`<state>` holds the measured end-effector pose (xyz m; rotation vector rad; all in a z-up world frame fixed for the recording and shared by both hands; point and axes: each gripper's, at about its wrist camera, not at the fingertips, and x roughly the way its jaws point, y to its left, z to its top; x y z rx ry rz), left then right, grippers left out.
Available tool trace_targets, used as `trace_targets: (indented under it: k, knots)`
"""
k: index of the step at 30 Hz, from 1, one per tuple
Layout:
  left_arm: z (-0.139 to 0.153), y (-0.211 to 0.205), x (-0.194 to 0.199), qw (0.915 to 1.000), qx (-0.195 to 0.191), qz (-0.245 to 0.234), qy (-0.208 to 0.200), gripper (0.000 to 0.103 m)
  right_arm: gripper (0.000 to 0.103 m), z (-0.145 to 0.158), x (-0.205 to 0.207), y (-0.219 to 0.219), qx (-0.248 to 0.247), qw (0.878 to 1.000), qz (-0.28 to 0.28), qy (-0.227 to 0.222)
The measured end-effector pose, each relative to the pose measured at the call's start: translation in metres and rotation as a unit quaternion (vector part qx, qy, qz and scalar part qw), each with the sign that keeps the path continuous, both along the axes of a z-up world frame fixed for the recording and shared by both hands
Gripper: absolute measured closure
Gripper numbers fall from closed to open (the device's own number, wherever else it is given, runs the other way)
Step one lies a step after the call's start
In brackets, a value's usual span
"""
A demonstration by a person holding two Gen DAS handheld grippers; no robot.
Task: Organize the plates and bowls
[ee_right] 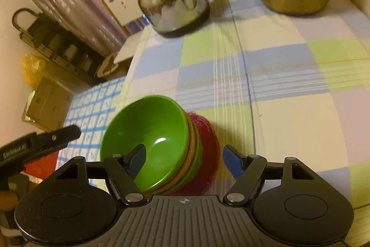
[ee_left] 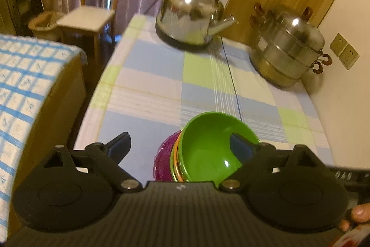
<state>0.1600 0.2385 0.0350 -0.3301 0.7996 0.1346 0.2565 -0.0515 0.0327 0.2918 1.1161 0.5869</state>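
Two pairs of tongs hang over a stack of bowls [ee_left: 203, 152] on the checked worktop [ee_left: 161, 75], near its front left part. Left tongs [ee_left: 180, 145] are spread wide, one finger over the cloth, the other in front of the top green bowl [ee_right: 148, 136], gripping nothing. Right tongs [ee_right: 185, 161] are also parted, straddling the stack without pressing on it, as far as I can see. Under the green bowl sit orange and green rims, then a magenta bowl [ee_right: 208, 149]. Farther back stand a kettle [ee_left: 192, 17] and a steamer pot [ee_left: 286, 50], well apart.
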Motion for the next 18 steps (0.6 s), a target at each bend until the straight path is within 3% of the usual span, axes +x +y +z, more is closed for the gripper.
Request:
trace_targets:
  k: [6, 18]
  knots:
    - [0.010, -0.027, -0.044, 0.9978, 0.051, 0.012, -0.040, 0.008, 0.028, 0.013, -0.018, -0.026, 0.000, 0.999, -0.023, -0.032]
    - [-0.008, -0.086, -0.099, 0.9951, 0.091, 0.030, -0.025, 0.007, 0.027, 0.016, -0.055, -0.072, -0.013, 0.997, -0.028, -0.073]
